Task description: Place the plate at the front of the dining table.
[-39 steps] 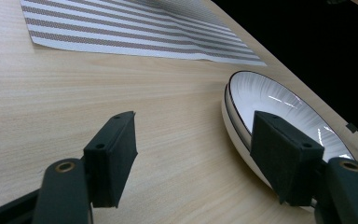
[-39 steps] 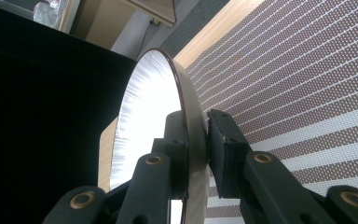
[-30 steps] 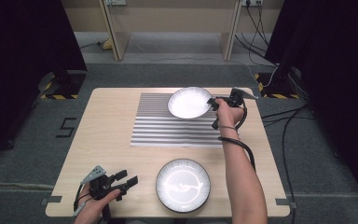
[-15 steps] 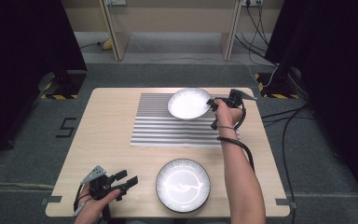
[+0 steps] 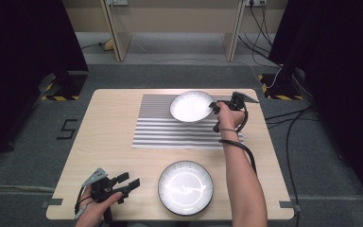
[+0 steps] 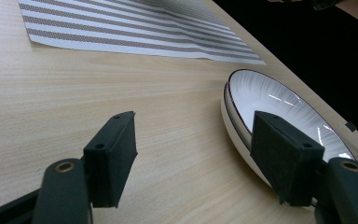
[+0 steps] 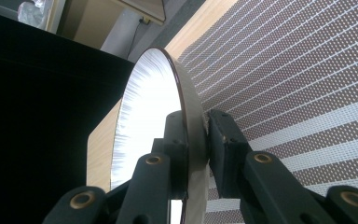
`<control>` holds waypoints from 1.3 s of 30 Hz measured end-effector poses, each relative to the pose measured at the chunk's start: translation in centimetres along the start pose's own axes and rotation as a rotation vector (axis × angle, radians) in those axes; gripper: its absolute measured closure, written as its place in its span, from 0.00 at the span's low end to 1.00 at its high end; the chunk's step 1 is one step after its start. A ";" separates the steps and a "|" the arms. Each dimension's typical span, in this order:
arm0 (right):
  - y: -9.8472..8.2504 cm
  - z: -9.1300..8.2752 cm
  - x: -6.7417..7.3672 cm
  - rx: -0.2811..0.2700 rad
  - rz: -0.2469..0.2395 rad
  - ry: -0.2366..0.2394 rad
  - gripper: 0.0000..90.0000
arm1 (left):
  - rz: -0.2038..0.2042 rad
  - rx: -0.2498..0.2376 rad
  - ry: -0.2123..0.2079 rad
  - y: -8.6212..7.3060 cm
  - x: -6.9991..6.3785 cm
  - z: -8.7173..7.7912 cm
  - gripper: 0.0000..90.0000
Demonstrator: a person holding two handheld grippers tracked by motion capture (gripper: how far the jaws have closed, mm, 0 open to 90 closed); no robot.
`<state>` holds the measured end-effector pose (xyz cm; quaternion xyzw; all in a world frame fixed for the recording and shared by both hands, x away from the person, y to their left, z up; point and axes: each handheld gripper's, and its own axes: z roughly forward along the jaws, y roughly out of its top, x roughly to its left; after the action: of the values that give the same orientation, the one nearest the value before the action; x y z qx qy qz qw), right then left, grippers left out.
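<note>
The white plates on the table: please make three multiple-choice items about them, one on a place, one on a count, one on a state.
1. Where is the far plate?
A. over the striped placemat
B. on the floor
C. at the table's left edge

2. How many white plates are there?
A. one
B. two
C. four

3. What is the right gripper doing?
A. hanging open above the table
B. clamping the far plate's rim
C. holding the placemat

Answers:
1. A, since the high view shows it at the placemat's far right part.
2. B, since a near plate lies at the table's front edge and the other is farther off.
3. B, since the right gripper view shows a jaw on each side of the rim.
</note>
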<state>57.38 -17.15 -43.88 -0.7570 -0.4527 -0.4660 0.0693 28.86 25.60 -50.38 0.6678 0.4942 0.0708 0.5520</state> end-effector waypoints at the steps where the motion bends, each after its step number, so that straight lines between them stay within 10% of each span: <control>1: 0.0 0.1 -0.1 0.002 0.003 -0.002 0.87 | 0.000 0.000 0.000 0.0 0.0 0.0 0.34; 39: -0.4 1.5 -1.0 0.010 0.020 -0.028 0.86 | -0.004 0.001 -0.001 0.0 0.1 0.0 0.34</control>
<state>57.90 -16.73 -45.66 -0.7675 -0.4486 -0.4523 0.0715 28.90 25.73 -50.43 0.6672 0.4953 0.0690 0.5520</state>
